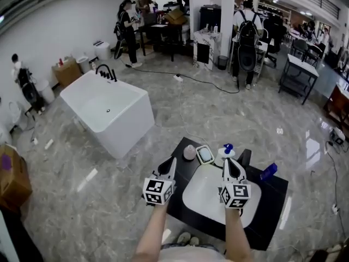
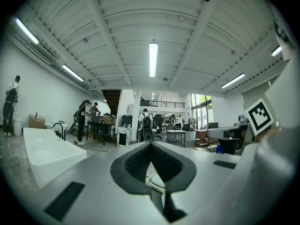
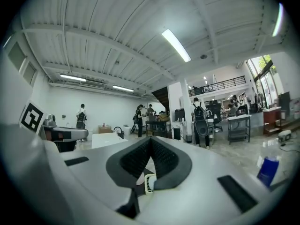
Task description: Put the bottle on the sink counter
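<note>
Two claws show low in the head view, over a black sink surface with a white basin set in it. The left claw and the right claw both point away from the person, each with its jaws together and nothing between them. The bottle, white with a blue pump top, appears to stand upright on the surface at the basin's far rim, just past the right claw's tip and beside a black tap. A green-rimmed dish sits to the bottle's left and a blue container lies toward the right of the surface.

The left gripper view shows the left claw closed tip to tip and empty, aimed level across the hall, with a white bathtub at the left.

The right gripper view shows the right claw likewise closed on nothing, the blue container at the lower right.

The bottle seems already in place. It looks like light, stiff plastic, smooth and a little top-heavy, so the middle of its body would be the place to take hold, not the pump
</note>
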`<state>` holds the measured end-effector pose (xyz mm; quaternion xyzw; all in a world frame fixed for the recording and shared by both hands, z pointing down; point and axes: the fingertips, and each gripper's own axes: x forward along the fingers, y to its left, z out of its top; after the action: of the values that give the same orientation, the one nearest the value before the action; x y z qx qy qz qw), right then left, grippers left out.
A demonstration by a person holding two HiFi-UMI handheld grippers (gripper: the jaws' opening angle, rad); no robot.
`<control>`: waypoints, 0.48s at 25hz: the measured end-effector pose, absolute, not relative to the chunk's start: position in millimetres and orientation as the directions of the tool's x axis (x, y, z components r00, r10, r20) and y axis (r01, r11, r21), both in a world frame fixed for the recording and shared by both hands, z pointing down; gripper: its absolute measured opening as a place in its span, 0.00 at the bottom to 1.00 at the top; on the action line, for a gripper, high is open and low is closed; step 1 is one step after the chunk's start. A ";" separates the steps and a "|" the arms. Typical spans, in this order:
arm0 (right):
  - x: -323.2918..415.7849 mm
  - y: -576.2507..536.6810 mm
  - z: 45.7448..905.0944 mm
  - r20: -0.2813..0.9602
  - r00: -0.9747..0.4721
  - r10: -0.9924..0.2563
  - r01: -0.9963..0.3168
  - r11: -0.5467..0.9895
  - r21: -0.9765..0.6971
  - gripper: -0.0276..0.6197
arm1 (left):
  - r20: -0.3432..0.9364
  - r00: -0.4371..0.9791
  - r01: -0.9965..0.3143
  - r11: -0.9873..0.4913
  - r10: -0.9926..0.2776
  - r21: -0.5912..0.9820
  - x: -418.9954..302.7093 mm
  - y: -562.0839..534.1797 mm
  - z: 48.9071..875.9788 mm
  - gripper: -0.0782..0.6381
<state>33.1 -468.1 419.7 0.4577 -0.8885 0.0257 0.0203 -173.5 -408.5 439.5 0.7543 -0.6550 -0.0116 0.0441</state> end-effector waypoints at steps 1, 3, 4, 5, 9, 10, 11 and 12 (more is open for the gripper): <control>40.0 -463.1 416.1 0.056 -0.573 -0.817 -0.819 0.573 -0.026 0.07 | 0.037 0.148 -0.986 -0.145 -0.988 0.080 -171.4 -403.9 436.3 0.15; 53.2 -454.0 410.4 0.051 -0.560 -0.827 -0.829 0.560 -0.017 0.07 | 0.029 0.156 -0.985 -0.153 -0.987 0.077 -168.4 -395.5 431.2 0.15; 58.7 -450.2 408.5 0.050 -0.554 -0.831 -0.833 0.554 -0.011 0.07 | 0.026 0.156 -0.985 -0.153 -0.987 0.079 -168.6 -391.5 429.2 0.15; 63.4 -446.4 407.1 0.050 -0.548 -0.835 -0.836 0.548 -0.006 0.07 | 0.024 0.155 -0.985 -0.153 -0.988 0.082 -169.4 -387.3 427.7 0.15; 80.5 -433.2 405.2 0.042 -0.521 -0.852 -0.853 0.522 0.003 0.07 | 0.029 0.168 -0.983 -0.166 -0.985 0.081 -171.2 -375.1 427.1 0.15; 84.4 -430.6 407.4 0.044 -0.516 -0.855 -0.856 0.517 0.001 0.07 | 0.031 0.170 -0.982 -0.167 -0.985 0.086 -171.5 -371.8 429.1 0.15; 87.6 -428.3 410.2 0.049 -0.514 -0.857 -0.858 0.514 -0.002 0.07 | 0.033 0.170 -0.982 -0.167 -0.985 0.092 -172.0 -368.2 431.7 0.15; 90.2 -426.5 412.7 0.054 -0.511 -0.858 -0.859 0.512 -0.002 0.07 | 0.035 0.170 -0.981 -0.166 -0.985 0.096 -172.7 -364.7 434.1 0.15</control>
<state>90.2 -426.5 412.7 0.4937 -0.8692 0.0142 0.0229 -172.7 -364.7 434.1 0.7633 -0.6440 -0.0175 0.0480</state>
